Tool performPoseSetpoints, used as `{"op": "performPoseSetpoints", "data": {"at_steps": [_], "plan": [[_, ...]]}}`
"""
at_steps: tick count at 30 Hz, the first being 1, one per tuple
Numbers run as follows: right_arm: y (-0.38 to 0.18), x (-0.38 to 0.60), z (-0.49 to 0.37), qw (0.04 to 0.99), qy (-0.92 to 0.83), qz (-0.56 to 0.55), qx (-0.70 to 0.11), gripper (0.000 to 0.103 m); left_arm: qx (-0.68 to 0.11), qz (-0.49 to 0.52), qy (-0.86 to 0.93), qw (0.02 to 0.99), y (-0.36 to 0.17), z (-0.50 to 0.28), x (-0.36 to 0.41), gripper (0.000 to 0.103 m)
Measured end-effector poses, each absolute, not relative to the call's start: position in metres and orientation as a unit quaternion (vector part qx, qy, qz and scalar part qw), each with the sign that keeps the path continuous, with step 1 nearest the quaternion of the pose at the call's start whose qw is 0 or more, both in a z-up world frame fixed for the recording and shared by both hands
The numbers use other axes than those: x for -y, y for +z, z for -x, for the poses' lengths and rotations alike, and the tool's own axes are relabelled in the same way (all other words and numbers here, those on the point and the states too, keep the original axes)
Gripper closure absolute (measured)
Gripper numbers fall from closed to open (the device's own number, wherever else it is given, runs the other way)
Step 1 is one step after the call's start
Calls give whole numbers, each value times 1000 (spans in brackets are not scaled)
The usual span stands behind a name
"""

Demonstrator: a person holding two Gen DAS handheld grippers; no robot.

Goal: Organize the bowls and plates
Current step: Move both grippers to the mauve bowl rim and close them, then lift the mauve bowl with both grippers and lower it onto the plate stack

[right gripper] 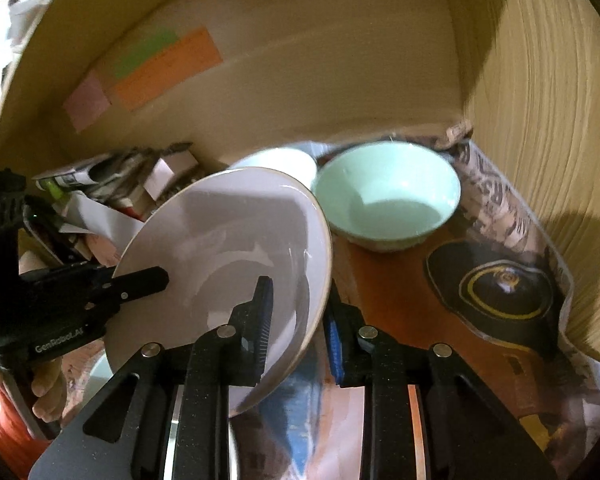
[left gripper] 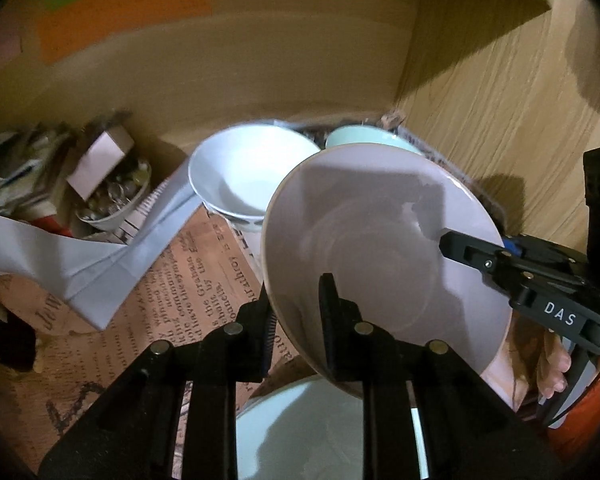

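Note:
A pale lilac plate [left gripper: 380, 248] hangs tilted above the box floor, held at two places on its rim. My left gripper [left gripper: 296, 312] is shut on the near rim, one finger over the plate's face and one under it. My right gripper [left gripper: 452, 244] grips the right-hand rim. In the right wrist view the same plate [right gripper: 228, 240] sits between the fingers of my right gripper [right gripper: 300, 320], while my left gripper [right gripper: 156, 278] clamps its left edge. Behind the plate stand a white bowl [left gripper: 248, 176] and a mint bowl [right gripper: 388, 196]. Another mint dish [left gripper: 320, 432] lies beneath it.
Cardboard walls [left gripper: 260, 80] and a wood-grain panel [left gripper: 520, 140] close in the space. Printed newspaper [left gripper: 172, 288] lines the floor. At the left are a small bowl of clutter [left gripper: 116, 196] and folded white paper [left gripper: 100, 264]. A person's hand [right gripper: 48, 384] holds the left gripper.

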State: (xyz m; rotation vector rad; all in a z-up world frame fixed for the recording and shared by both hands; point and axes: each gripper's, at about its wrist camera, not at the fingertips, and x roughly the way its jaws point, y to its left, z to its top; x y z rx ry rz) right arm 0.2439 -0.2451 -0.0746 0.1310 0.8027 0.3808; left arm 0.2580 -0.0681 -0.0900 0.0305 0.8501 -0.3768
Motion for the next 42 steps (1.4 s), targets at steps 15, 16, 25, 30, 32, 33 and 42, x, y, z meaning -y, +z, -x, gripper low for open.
{"op": "performPoseSetpoints", "data": {"at_steps": [15, 16, 25, 30, 32, 33, 42], "plan": [[-43, 207, -202, 914, 214, -36, -344, 81, -348, 15, -164, 923, -57, -208, 28, 83], [-41, 203, -200, 914, 217, -34, -341, 81, -344, 16, -161, 925, -55, -203, 25, 83], [-34, 168, -177, 911, 245, -18, -330, 81, -320, 12, -126, 939, -50, -161, -7, 83], [-35, 147, -169, 906, 262, -10, -331, 81, -313, 16, -104, 944, -52, -141, -29, 83], [-36, 138, -166, 903, 271, -9, -332, 81, -313, 21, -95, 945, -52, -134, -40, 83], [-37, 133, -164, 901, 277, -9, -333, 81, -313, 23, -90, 945, -53, -131, -46, 83], [-47, 90, -155, 881, 320, 7, -349, 81, -312, 37, -45, 948, -57, -99, -87, 83]]}}
